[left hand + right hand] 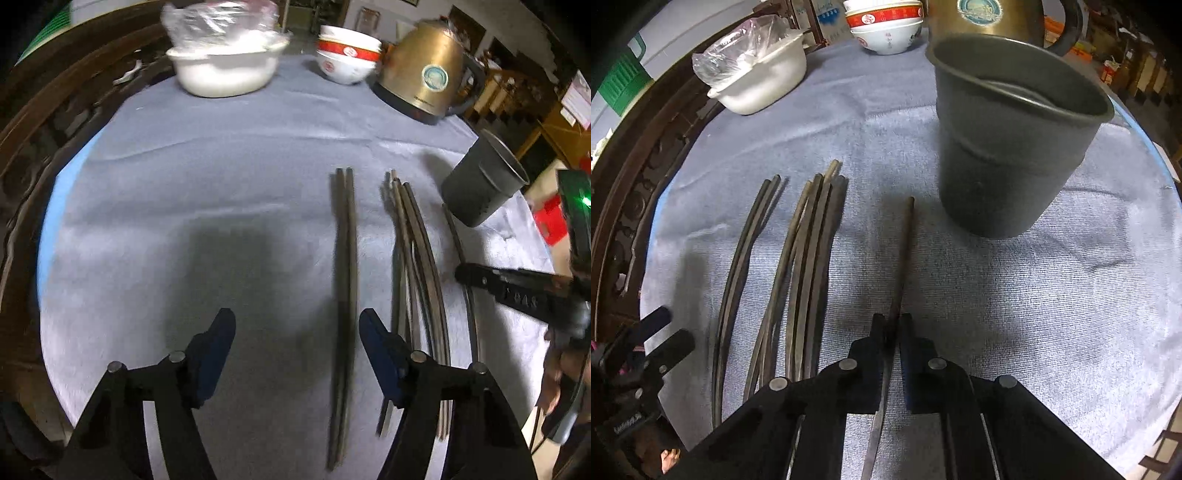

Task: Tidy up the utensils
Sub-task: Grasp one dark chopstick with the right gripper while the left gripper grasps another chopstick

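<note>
While we look down along both handheld tools, we see a round table covered with a pale blue cloth point(221, 155). Our right gripper point(894, 328) is clenched on a single dark chopstick point(905, 251), which lies lengthwise on the cloth and points toward a dark grey cup point(1012, 155) standing upright just beyond its far tip. To the left of that chopstick lies a loose bundle of chopsticks point(809, 266), and further left a pair of chopsticks point(742, 258) side by side. Our left gripper point(297, 336) is spread apart and grasps nothing; in its view the pair runs between its fingers, close to the right one, though we cannot tell whether they touch. At the table's far edge stand a white pot point(225, 70) holding a plastic bag, stacked bowls point(347, 55) and a brass-coloured kettle point(424, 70).
</note>
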A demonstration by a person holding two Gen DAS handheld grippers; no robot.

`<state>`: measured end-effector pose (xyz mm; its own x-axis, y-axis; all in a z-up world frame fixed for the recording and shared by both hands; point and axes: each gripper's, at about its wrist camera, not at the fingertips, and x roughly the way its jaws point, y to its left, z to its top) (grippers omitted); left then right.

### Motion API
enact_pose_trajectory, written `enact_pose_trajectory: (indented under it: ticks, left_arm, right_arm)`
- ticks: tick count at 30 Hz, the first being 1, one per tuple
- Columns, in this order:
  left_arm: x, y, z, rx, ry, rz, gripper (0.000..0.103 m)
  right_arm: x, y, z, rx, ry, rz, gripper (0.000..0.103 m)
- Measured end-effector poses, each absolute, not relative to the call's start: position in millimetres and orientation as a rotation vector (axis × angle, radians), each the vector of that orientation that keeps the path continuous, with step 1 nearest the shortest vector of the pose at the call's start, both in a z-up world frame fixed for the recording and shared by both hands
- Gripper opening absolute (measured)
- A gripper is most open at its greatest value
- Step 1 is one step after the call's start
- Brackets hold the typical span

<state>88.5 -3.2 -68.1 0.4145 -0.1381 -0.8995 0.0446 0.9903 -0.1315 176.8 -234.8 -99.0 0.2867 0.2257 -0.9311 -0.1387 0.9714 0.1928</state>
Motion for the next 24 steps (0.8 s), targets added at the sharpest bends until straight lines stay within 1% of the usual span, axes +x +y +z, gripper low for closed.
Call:
enact_pose_trajectory:
  ticks: [4,7,8,13,15,19,24]
  left_arm:
    - [115,-16,-79,-0.033,1.195,-0.101,0.069]
    - [125,-16,-84,-0.055,1.218,-0.119,0.069]
    - [126,-15,-84,-0.052,1.222,-0.102,0.067]
    - [123,-16,-85,-0.002,1.218,-0.087,0.066]
    - [124,-16,-83,-0.009,1.231,-0.088,0.062]
    - [120,-8,-76,-0.073,1.236,-0.096,0.062]
    - [116,-2,-71,-0.078,1.22,-0.076,0.062]
  right_arm:
    - [169,-254,-95,0.114,1.251,0.272,0.009]
    - [167,-260,-94,0.131,1.246,0.29,0.008]
    - [167,-262,-95,0.134,1.245,0.294,0.008]
    - [165,-270,-96,0.149,1.233,0.313,0.008]
    - [165,-271,-96,0.149,1.231,0.316,0.008]
    - [163,-274,-95,0.158,1.229,0.32,0.008]
    - [163,-271,-96,0.151,1.224,0.309,0.008]
